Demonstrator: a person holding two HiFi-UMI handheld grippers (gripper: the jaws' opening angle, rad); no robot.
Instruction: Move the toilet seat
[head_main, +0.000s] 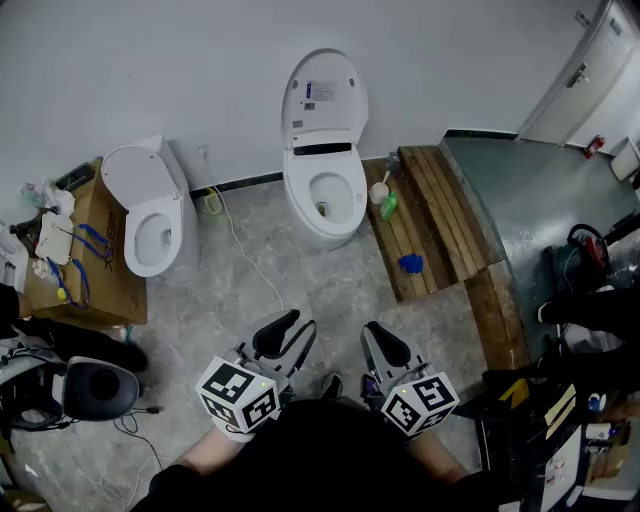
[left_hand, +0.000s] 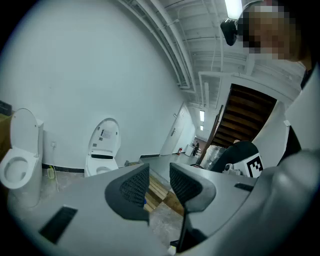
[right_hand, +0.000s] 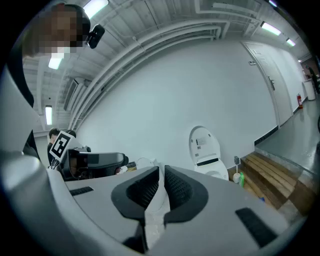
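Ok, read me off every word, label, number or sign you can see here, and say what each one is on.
No text can be quoted; nothing here is legible.
Sticker inside the raised lid of the middle toilet: printed lines, too small to read.
Two marker cubes: black-and-white square patterns, no words or numbers.
Clutter at the right edge: any print is too small to read.

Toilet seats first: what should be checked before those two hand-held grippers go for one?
1. Left gripper open and empty: ok.
2. Right gripper open for a grip: not ok, its jaws are shut.
3. Lid of the middle toilet raised: ok.
4. Floor ahead free: not ok, a white cable trails across it.
5. Which one is meant, the middle toilet or the left toilet: cannot tell.
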